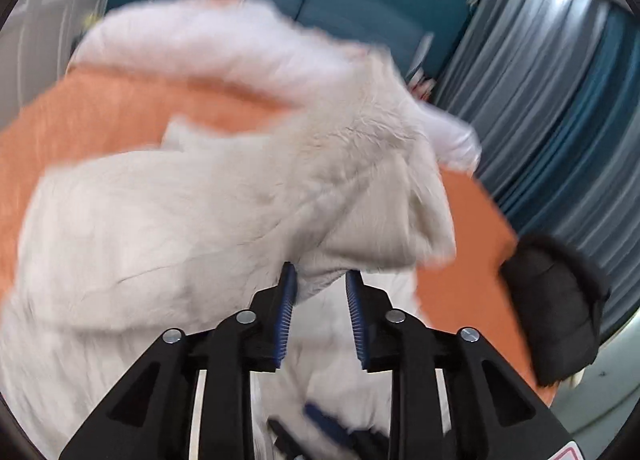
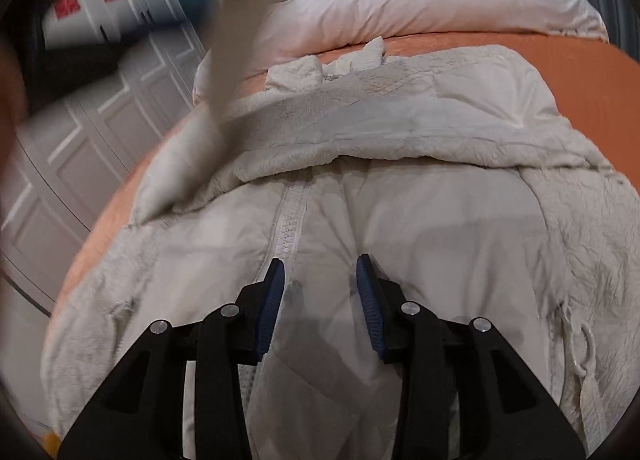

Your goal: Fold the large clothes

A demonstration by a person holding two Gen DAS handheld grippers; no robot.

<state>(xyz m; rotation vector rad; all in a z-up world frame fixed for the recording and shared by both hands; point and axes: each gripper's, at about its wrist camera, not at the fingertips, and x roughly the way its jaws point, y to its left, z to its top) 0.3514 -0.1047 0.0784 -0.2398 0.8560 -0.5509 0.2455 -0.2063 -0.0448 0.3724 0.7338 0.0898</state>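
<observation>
- Left gripper (image 1: pixel 320 280): jaws partly apart; a fold of the white coat (image 1: pixel 224 220) sits between the blue pads (image 1: pixel 286 320), bunched at the tips; whether the pads press on it cannot be told, the picture being blurred.
- Right gripper (image 2: pixel 320 266): jaws partly apart, hovering over the coat's smooth front panel just right of the zip (image 2: pixel 289 220); nothing lies between the pads; no grip is seen.
- Coat position: spread on the orange sheet (image 2: pixel 580 68) of the bed; zip closed along the middle; a fleecy band lies folded across the upper part, two tabs sticking up beyond it.
- Progress, as a judgement: early to middle; one flap or sleeve appears to be lifted on the left side, seen as a pale blurred strip (image 2: pixel 236 40) in the right view; the body is not yet folded in half, and the far side with its cord loops (image 2: pixel 584 344) lies flat and untouched.
- Edges: the coat's near left edge runs close to the bed's edge; the white cupboard (image 2: pixel 80 132) stands beyond it.
- Open room: a bare strip of sheet shows right of the coat and between coat and pink duvet (image 2: pixel 420 16); a dark padded thing (image 1: pixel 556 308) sits at the bed's edge in the left view; curtains (image 1: pixel 540 60) stand well behind.
</observation>
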